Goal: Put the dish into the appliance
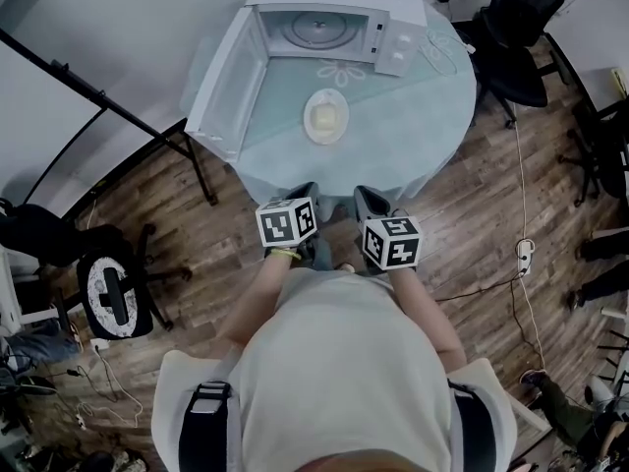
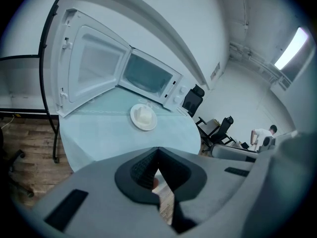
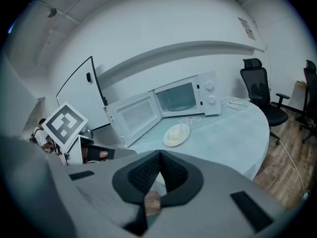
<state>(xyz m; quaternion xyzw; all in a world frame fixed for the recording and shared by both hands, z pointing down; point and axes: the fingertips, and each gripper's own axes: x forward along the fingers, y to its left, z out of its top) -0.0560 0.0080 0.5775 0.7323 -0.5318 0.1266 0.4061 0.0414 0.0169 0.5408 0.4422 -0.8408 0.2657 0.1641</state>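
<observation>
A white dish (image 1: 325,116) with a pale lump of food sits mid-table on the round light-blue table (image 1: 432,96), in front of the white microwave (image 1: 324,29). The microwave's door (image 1: 228,82) is swung wide to the left and its cavity is empty. Both grippers hover at the table's near edge, well short of the dish. My left gripper (image 1: 305,195) is shut with nothing in it, and my right gripper (image 1: 371,201) is likewise shut and empty. In the left gripper view the dish (image 2: 143,118) lies beyond the closed jaws (image 2: 157,150). The right gripper view shows the dish (image 3: 177,134) ahead of its closed jaws (image 3: 159,155).
A white cable (image 1: 440,49) lies coiled on the table right of the microwave. Black office chairs (image 1: 511,37) stand at the right and another chair (image 1: 113,293) at the left. A black stand leg (image 1: 197,170) sits by the table's left side. A power strip (image 1: 524,254) lies on the wood floor.
</observation>
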